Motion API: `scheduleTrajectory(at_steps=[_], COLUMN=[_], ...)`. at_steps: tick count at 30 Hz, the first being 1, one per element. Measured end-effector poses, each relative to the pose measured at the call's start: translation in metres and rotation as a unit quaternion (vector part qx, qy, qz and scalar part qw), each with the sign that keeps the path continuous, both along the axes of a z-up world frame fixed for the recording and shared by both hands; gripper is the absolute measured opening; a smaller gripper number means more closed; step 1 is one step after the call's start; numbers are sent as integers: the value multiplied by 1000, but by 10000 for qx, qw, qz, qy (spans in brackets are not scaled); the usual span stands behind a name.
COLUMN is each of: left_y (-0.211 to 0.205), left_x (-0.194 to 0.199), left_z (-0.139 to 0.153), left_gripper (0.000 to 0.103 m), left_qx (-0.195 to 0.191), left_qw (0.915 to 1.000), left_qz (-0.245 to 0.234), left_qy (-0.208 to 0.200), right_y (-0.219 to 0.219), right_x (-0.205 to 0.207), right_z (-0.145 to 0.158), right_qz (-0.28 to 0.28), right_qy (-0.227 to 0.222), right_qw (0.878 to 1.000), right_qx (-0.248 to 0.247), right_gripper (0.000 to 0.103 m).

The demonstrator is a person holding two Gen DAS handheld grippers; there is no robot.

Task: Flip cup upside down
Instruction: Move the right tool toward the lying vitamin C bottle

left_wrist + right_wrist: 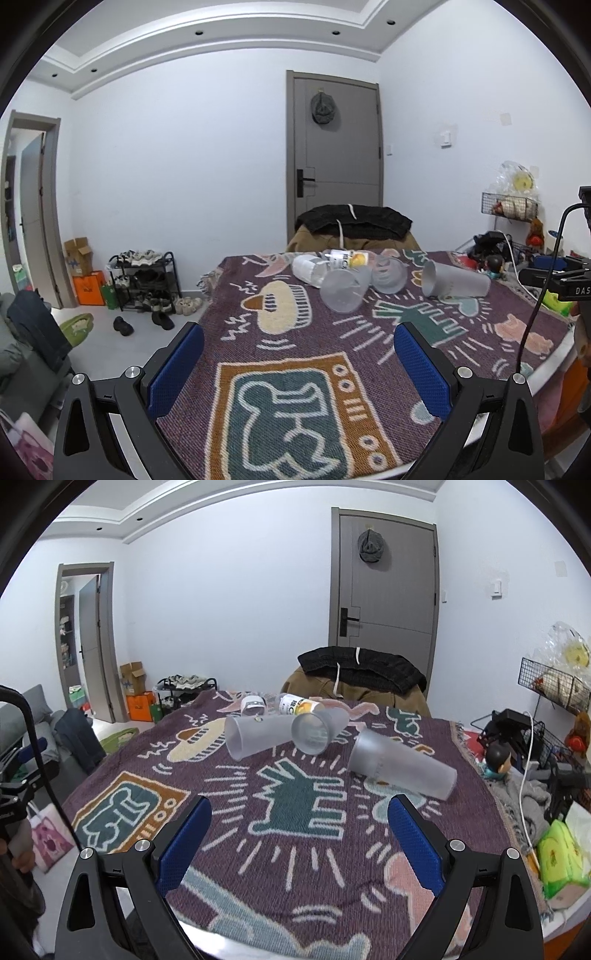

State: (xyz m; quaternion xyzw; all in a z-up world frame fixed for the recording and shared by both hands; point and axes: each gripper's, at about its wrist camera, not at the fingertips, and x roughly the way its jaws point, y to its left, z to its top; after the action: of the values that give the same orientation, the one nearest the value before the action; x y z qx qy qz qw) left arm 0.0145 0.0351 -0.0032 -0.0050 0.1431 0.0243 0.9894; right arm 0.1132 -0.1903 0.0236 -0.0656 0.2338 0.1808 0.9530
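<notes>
Frosted plastic cups, three, lie on sides mid-bench on patterned cloth (295, 812): left cup (255, 734), middle cup (317, 727), right cup (402, 771). None flipped yet; whole task left (my reading). Left tool (299, 343) and right tool (299, 816) both spread wide, empty, near edge. Right view shows tissue pack (561, 860); left view shows shoe rack (146, 280) fully.

bottle (253, 706) half behind cup (258, 736)
</notes>
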Motion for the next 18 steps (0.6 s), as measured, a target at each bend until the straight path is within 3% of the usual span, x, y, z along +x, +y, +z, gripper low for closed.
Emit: scheduleTrajectory(at_steps=[9, 18], left_y=[26, 52], left_x=[18, 34], left_z=[5, 6], left_gripper=[103, 103], left_qx=[-73, -357], left_qw=[9997, 9986], left_qz=[217, 396], left_qy=[-29, 27], right_y=[19, 47], right_x=[46, 95], right_z=[9, 13], right_qz=[-61, 328], right_qy=[-74, 15], right_qw=[9997, 9980], right_qx=[-211, -547], right_gripper=[96, 96])
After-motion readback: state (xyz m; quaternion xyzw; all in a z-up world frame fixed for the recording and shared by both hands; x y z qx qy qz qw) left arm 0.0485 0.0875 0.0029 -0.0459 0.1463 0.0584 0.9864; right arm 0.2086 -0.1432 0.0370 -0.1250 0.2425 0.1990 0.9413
